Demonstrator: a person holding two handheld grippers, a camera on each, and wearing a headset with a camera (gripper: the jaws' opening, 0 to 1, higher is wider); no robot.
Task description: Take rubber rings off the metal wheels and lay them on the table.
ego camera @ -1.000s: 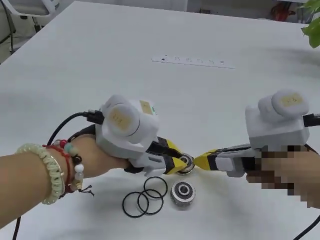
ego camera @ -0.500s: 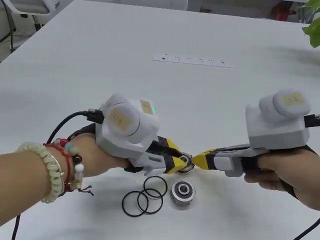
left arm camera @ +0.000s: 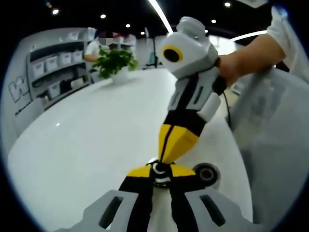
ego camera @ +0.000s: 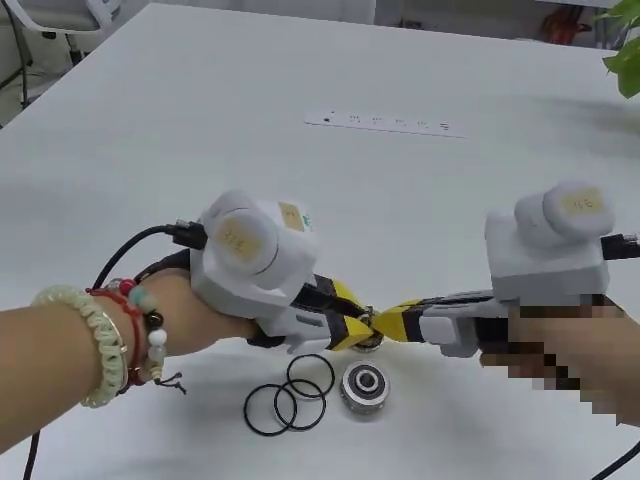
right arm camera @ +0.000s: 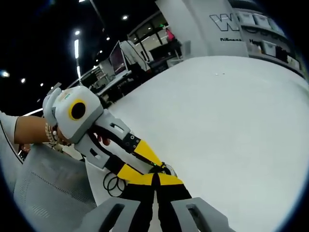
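My left gripper (ego camera: 352, 330) is shut on a small metal wheel (ego camera: 369, 339), holding it just above the table; in the left gripper view the wheel (left arm camera: 159, 172) sits between my yellow tips (left arm camera: 159, 171). My right gripper (ego camera: 386, 322) comes in from the right with its jaws shut, and its tips touch the held wheel (right arm camera: 167, 169). Whether a ring is pinched there is hidden. A second wheel (ego camera: 365, 386) lies flat on the table below. Three black rubber rings (ego camera: 290, 396) lie overlapping to its left, also seen as rings (right arm camera: 112, 184) in the right gripper view.
A white power strip (ego camera: 386, 123) lies far back on the white table (ego camera: 200, 130). A potted plant (left arm camera: 114, 61) stands at the table's far end. A black cable (ego camera: 130, 255) trails from the left gripper. An office chair (ego camera: 60, 15) is at the back left.
My right gripper has slid left, and its tips have closed the small gap to the wheel held by the left gripper. The left gripper, rings and second wheel have stayed put.
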